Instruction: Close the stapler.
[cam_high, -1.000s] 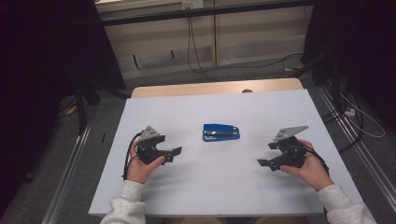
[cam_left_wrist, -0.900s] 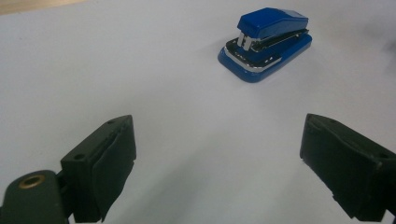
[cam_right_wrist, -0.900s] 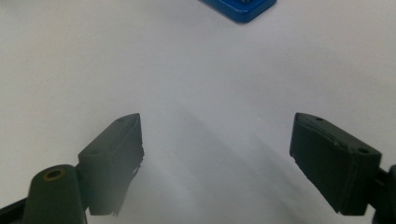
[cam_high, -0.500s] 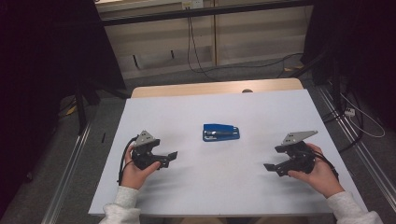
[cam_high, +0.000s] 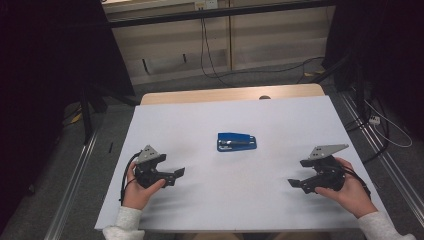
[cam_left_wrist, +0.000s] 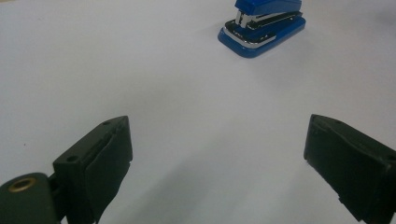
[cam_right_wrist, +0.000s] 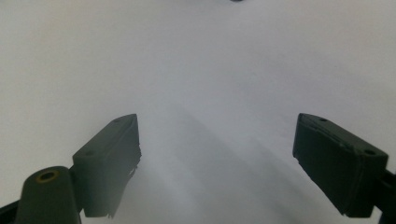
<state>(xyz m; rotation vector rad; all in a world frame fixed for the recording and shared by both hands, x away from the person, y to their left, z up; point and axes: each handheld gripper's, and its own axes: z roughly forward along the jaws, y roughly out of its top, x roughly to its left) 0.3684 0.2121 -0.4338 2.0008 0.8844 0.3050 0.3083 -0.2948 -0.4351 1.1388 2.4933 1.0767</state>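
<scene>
A blue stapler (cam_high: 237, 141) is seen untouched at mid-counter (cam_high: 280, 115); the left gripper (cam_high: 172, 176) and right gripper (cam_high: 296, 183) are held near, jaws released, nothing grasped yet.

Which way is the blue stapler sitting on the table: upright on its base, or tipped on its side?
Upright. In the left gripper view the stapler rests flat on its blue base, its top arm above the metal strip. From above its long top faces up.

A small blue metal-trimmed stapler (cam_high: 237, 141) lies mid-table; the left gripper (cam_high: 176, 174) and right gripper (cam_high: 295, 183) sit well apart from it, flanking it nearer the person.
</scene>
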